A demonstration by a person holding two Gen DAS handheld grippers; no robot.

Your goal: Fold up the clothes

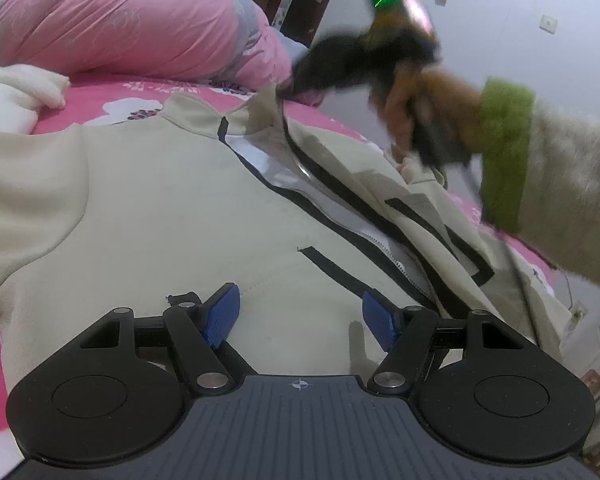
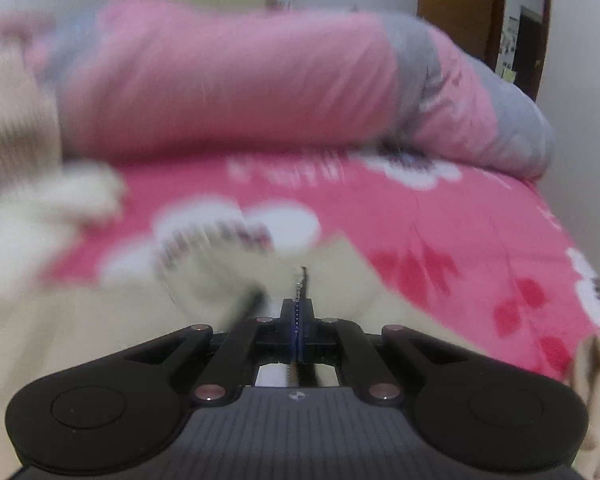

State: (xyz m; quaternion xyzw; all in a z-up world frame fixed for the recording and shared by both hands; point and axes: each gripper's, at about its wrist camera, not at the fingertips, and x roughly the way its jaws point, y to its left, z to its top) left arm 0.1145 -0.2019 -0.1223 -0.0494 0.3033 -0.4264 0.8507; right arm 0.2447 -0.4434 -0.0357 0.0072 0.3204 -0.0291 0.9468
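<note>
A beige zip-front jacket (image 1: 160,208) lies face up on the pink flowered bed sheet (image 1: 112,92), its zipper partly open along a black-edged strip. My left gripper (image 1: 300,316) hovers open over the lower front panel, with only cloth below its blue pads (image 1: 222,316). My right gripper (image 1: 288,90), blurred and held by a hand (image 1: 404,100) in a green-cuffed sleeve, is at the jacket's right front edge near the collar and lifts that flap. In the right wrist view, the right gripper (image 2: 299,320) is shut on the zipper edge (image 2: 302,280) of the jacket (image 2: 100,320).
A rolled pink and grey quilt (image 1: 120,20) lies across the head of the bed (image 2: 240,80). A white fleecy garment (image 1: 16,92) sits at the left (image 2: 40,208). The bed sheet (image 2: 440,220) ends at a white wall on the right. A brown door (image 2: 452,0) stands behind.
</note>
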